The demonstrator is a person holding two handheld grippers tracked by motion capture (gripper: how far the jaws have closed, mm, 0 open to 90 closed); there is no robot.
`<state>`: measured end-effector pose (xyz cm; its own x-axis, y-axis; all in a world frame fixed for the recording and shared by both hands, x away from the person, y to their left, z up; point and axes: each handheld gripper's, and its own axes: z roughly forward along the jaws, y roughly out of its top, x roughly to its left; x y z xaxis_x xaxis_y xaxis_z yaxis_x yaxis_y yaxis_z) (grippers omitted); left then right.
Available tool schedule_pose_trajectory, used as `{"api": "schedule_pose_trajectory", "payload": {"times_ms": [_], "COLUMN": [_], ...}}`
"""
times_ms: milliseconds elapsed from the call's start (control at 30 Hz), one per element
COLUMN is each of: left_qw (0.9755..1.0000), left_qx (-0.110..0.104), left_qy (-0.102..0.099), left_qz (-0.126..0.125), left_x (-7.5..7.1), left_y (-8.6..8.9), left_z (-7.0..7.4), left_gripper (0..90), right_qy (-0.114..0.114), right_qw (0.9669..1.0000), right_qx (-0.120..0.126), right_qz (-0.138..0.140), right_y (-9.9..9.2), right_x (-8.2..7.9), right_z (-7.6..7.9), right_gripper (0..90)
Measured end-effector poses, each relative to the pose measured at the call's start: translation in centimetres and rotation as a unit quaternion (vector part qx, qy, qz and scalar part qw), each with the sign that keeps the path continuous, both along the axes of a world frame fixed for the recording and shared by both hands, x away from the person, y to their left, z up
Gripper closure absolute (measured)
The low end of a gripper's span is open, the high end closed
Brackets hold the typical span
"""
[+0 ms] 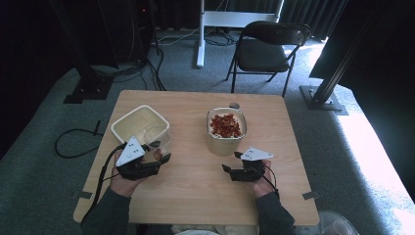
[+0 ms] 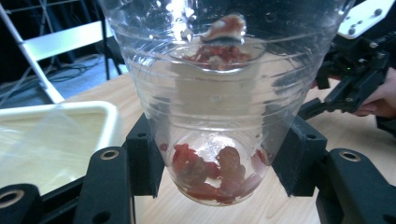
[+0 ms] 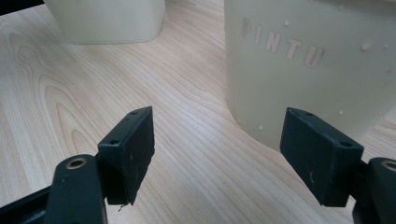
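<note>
1. The left gripper [image 2: 210, 186] grasps a clear plastic cup [image 2: 219, 107] low between its jaws; it looks thin, light and crushable, so a gentle hold near its base suits.
2. The right gripper [image 3: 219, 158] stands released, a cream container [image 3: 308, 60] just beyond its jaws on the counter [image 3: 93, 84].

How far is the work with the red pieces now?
Done: a few red pieces lie in the clear cup. In hand: the left gripper clamps that cup. Left: the tall container is full, the shallow tub looks empty, and the right gripper is open, holding nothing.
</note>
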<state>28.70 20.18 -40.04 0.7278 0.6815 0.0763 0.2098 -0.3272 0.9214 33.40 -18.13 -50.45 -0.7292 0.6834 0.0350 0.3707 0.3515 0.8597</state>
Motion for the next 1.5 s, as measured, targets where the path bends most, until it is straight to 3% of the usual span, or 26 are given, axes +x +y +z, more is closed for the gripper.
{"api": "schedule_pose_trajectory", "payload": {"times_ms": [100,433,633,1100,1500], "left_qw": [0.9999,0.9982,0.9976,0.9941,0.9909], "left_qx": [0.005,-0.008,-0.002,-0.012,-0.005], "left_qy": [-0.004,-0.012,-0.015,-0.027,-0.023], "left_qz": [0.015,0.058,0.067,0.104,0.132], "left_x": [0.6,3.4,4.3,7.4,10.1], "left_y": [1.1,3.9,4.5,6.3,7.2], "left_z": [0.4,1.2,1.6,2.9,2.8], "left_gripper": [43.4,43.4,43.4,42.8,41.9], "right_qy": [0.002,0.011,0.011,0.017,0.017], "right_qw": [1.0000,0.9999,0.9999,0.9998,0.9997], "right_qx": [-0.001,-0.001,-0.003,-0.005,-0.010], "right_qz": [-0.001,-0.008,-0.010,-0.013,-0.013], "right_y": [0.0,-0.2,-0.3,-0.4,-0.2], "right_x": [0.1,0.2,0.2,0.3,0.2], "right_z": [-0.2,-0.5,-0.7,-0.9,-1.0], "right_gripper": [25.6,25.6,25.6,25.6,25.6]}}
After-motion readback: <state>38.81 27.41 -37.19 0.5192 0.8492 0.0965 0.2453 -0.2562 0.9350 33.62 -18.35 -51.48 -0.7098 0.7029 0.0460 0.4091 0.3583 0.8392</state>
